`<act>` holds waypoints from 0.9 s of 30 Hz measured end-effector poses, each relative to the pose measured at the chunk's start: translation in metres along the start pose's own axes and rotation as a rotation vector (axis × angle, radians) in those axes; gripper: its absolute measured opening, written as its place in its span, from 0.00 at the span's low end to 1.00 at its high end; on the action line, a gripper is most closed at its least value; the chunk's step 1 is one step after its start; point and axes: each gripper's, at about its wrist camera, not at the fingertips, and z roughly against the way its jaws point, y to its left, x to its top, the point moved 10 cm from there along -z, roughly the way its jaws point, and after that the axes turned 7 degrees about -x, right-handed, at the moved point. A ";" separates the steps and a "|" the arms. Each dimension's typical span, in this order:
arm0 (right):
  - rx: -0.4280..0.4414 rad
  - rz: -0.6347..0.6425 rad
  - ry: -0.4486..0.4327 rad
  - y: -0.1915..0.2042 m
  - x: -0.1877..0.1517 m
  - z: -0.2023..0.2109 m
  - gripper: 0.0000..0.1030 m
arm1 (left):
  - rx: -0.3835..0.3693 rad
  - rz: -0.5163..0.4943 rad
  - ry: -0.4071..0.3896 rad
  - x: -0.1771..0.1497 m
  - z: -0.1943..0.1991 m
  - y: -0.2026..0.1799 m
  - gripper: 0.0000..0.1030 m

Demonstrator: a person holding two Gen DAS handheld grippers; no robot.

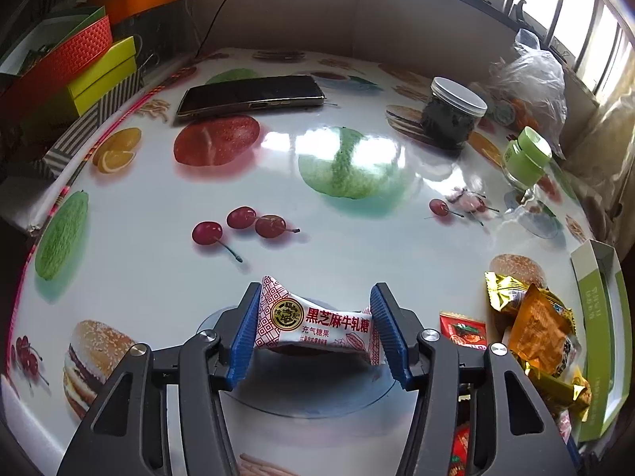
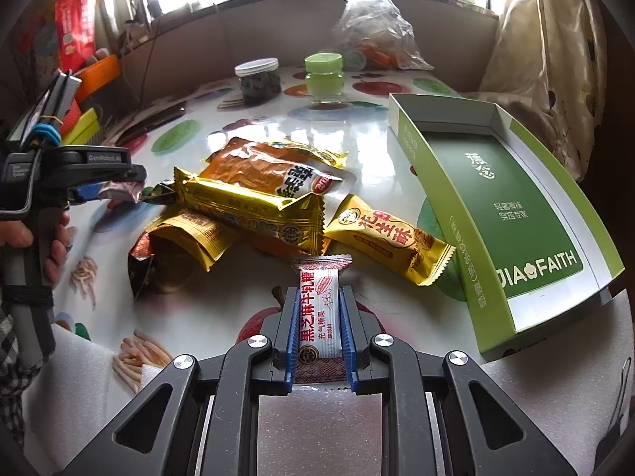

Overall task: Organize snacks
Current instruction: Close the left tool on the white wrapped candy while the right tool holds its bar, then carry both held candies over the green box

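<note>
The left gripper point(image 1: 315, 331), low in the left wrist view, has its blue ribbed pads point(image 1: 246, 333) pressed on the two crimped ends of a white black-sesame nougat candy point(image 1: 317, 327), which hangs crosswise between them above the fruit-printed tablecloth point(image 1: 158, 277). Low in the right wrist view, the right gripper point(image 2: 317, 331) is pressed together on a second nougat candy point(image 2: 319, 313), pinched lengthwise and pointing up the frame. Just beyond it, mid-frame, lies a pile of gold and orange snack packets point(image 2: 258, 198), with a gold peanut crisp bar point(image 2: 391, 244) at the pile's right edge. To the right sits an open green carton tray point(image 2: 512, 214), empty inside. Farther back stand a dark-filled jar point(image 2: 258, 81) and a green-lidded jar point(image 2: 323, 77), and a crumpled plastic bag point(image 2: 373, 27) behind them. A phone point(image 1: 250, 95) lies at upper centre-left of the left view.
</note>
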 end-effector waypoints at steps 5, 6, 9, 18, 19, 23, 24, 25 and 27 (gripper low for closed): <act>0.025 0.002 -0.035 0.003 0.004 0.007 0.17 | -0.016 -0.018 -0.007 -0.005 0.004 -0.002 0.53; 0.029 0.002 -0.040 0.003 0.004 0.009 0.17 | -0.019 -0.021 -0.010 -0.005 0.006 -0.003 0.53; 0.035 0.004 -0.048 0.004 0.006 0.010 0.17 | -0.028 -0.041 -0.024 -0.007 0.013 -0.004 0.53; 0.036 -0.002 -0.109 0.002 0.016 0.025 0.17 | -0.078 -0.090 -0.053 -0.009 0.039 -0.016 0.53; 0.037 -0.003 -0.115 0.002 0.017 0.027 0.17 | -0.085 -0.093 -0.057 -0.010 0.043 -0.018 0.53; 0.027 -0.020 -0.131 -0.006 0.022 0.033 0.17 | -0.102 -0.117 -0.061 -0.012 0.052 -0.027 0.53; 0.023 -0.026 -0.134 -0.009 0.023 0.035 0.17 | -0.111 -0.124 -0.063 -0.013 0.055 -0.032 0.53; 0.018 -0.031 -0.137 -0.012 0.024 0.036 0.17 | -0.122 -0.131 -0.066 -0.013 0.057 -0.036 0.53; 0.013 -0.044 -0.146 -0.019 0.027 0.040 0.17 | -0.139 -0.150 -0.072 -0.014 0.064 -0.047 0.53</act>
